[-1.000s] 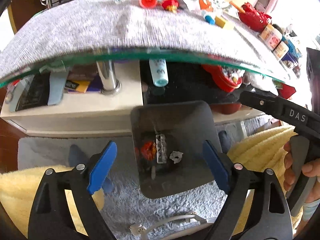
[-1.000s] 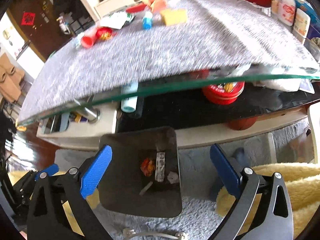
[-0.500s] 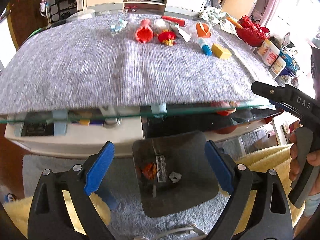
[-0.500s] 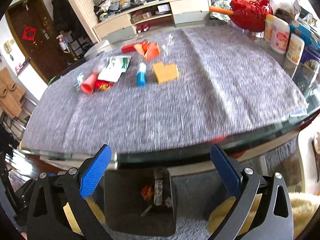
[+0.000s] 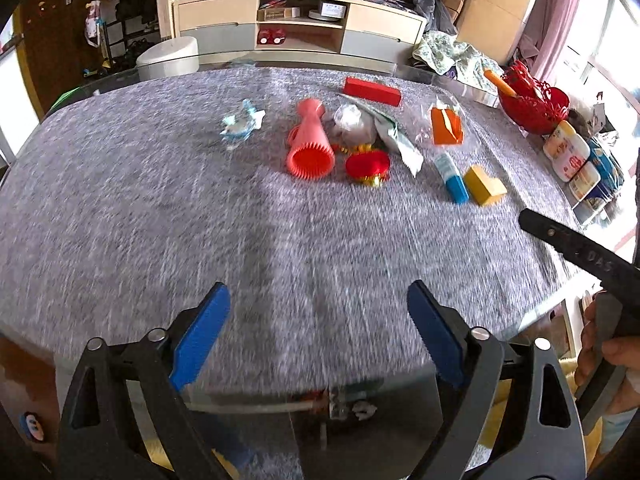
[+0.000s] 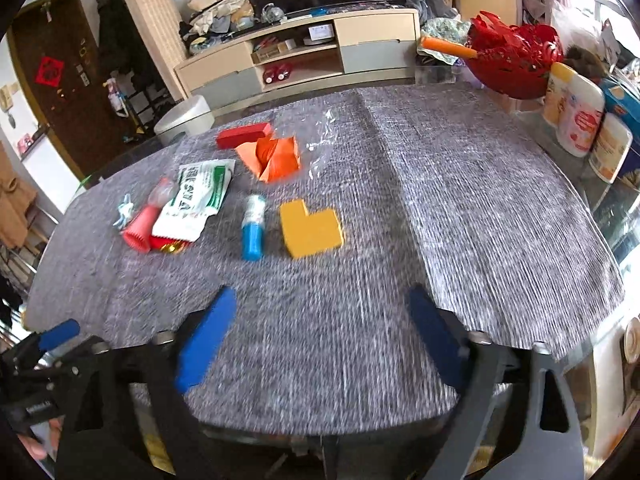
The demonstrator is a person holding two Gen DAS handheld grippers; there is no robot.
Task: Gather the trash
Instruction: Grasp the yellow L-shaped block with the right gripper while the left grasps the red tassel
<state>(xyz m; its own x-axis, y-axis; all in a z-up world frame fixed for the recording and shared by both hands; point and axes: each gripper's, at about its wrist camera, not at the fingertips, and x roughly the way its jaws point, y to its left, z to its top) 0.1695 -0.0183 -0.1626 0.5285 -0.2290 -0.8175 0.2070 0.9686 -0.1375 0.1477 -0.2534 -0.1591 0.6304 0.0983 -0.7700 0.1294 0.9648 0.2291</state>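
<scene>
- Over the near edge of the table [image 5: 120,208], the left gripper [image 5: 316,340] hangs with its blue fingers wide apart and nothing between them.
- Beside it the right gripper [image 6: 320,340] hangs over the same edge, fingers wide apart too, holding nothing.
- Both are well apart from the trash, which lies in a bunch toward the far edge of the grey mat [image 6: 460,200].
- A white wrapper [image 6: 196,196] with green print lies there, partly on top of a pink cone [image 5: 310,142] and a small red lantern [image 5: 367,166].
- A crumpled ball [image 5: 352,122] sits just behind the lantern.
- A little blue-white scrap [image 5: 241,121] lies left of the cone.
- A blue tube [image 6: 253,228] lies just beside a yellow block [image 6: 310,228].
- Behind them is folded orange paper [image 6: 272,158] on clear plastic [image 6: 324,136], and a red block [image 6: 242,135] nearest the far edge.
- A red basket [image 6: 512,56] and some white tubs [image 6: 576,112] stand along the right edge.
- Under the near edge, through the glass, a dark bin [image 5: 348,408] with some bits in it shows, but it is blurry.
</scene>
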